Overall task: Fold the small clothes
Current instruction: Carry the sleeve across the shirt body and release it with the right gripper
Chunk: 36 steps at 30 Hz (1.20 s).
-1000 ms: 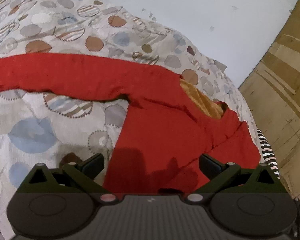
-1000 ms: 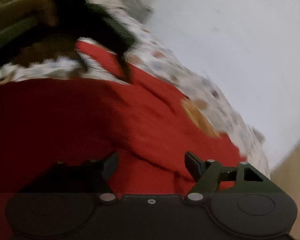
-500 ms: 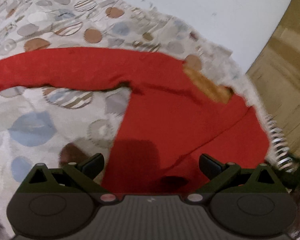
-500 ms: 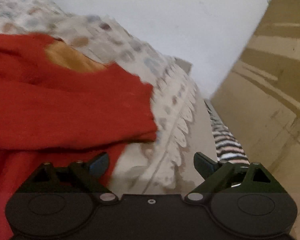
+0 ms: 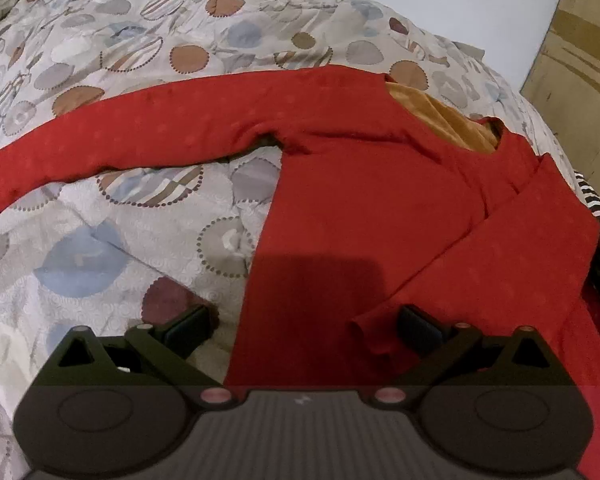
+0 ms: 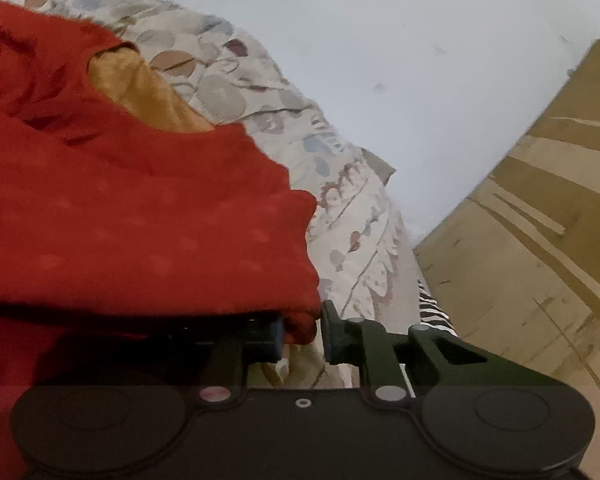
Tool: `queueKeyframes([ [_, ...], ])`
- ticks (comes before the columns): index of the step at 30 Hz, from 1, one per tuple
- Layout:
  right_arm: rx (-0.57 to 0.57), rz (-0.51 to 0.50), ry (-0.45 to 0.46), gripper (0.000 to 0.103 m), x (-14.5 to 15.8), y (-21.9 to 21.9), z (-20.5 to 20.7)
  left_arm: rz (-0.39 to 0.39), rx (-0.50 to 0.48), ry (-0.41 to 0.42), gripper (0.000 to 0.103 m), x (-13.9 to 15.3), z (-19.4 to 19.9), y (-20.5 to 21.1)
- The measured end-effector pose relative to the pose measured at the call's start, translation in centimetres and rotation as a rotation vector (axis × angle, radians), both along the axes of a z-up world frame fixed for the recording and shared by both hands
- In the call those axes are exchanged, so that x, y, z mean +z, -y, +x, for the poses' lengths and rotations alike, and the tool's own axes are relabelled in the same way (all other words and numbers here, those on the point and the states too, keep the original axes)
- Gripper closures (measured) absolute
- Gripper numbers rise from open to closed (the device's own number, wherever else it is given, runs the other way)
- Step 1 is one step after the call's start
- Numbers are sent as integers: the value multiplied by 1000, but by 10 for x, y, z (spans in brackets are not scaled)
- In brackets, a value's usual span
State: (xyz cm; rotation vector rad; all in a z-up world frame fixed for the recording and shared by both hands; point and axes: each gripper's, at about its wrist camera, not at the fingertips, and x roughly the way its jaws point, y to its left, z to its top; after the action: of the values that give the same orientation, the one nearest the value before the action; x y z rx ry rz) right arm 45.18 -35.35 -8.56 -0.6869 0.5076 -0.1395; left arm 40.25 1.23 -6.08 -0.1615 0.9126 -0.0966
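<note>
Room light dim, flat, cool. Left wrist view sharp: quilt (image 5: 100,216) pattern crisp, square shadow of left claw (image 5: 304,324) cast forward onto red garment (image 5: 380,216), so light from behind and above. Right wrist view softer, grainy, slight smear on garment edge and quilt; near part under garment fold dark, right claw (image 6: 302,338) left finger lost in shade. Both views bulge fisheye-style, black corners. White wall (image 6: 380,60) evenly lit, no glare.

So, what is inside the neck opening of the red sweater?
Inside the red sweater neck a mustard-yellow lining shows. Whether it is a lining or a separate garment cannot be seen; the red cloth covers the rest.
</note>
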Motion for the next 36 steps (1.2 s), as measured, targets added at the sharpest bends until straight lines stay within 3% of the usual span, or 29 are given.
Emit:
queueKeyframes([
  [5, -35, 143, 5, 87, 7, 12, -6, 17, -10, 13, 1, 1, -2, 3],
  [8, 16, 265, 49, 88, 17, 20, -16, 10, -11, 13, 1, 1, -2, 3],
  [9, 25, 260, 46, 87, 19, 20, -17, 10, -12, 12, 1, 1, -2, 4],
  [11, 46, 218, 10, 67, 17, 13, -15, 14, -13, 14, 1, 1, -2, 5],
  [14, 81, 112, 1, 53, 10, -2, -16, 11, -12, 16, 1, 0, -3, 4],
  [17, 121, -49, 8, 49, -5, -19, -19, 3, -9, 13, 1, 0, -3, 3],
  [19, 139, -97, 21, 49, -8, -23, -21, -3, -10, 19, 1, 1, -3, 3],
  [21, 143, -98, 26, 53, -6, -22, -19, -32, -22, 31, 0, 3, -5, 2],
  [23, 131, -71, 42, 83, -2, -17, -20, -63, -36, 50, 0, 6, -7, 2],
  [27, 51, 99, 68, 88, 13, 3, -22, -27, -53, 72, 0, 6, -8, 10],
  [30, -59, 183, 33, 89, 10, 24, -15, 52, -71, 21, 1, -5, -3, 20],
  [32, -119, 234, -17, 97, 4, 37, -10, 72, -72, 39, 0, -5, -5, 23],
  [33, -135, 240, -37, 102, 0, 38, -9, 77, -73, 40, 0, -4, -5, 24],
  [36, -122, 205, -36, 100, -3, 32, -13, 71, -71, 38, 0, -5, -6, 23],
])
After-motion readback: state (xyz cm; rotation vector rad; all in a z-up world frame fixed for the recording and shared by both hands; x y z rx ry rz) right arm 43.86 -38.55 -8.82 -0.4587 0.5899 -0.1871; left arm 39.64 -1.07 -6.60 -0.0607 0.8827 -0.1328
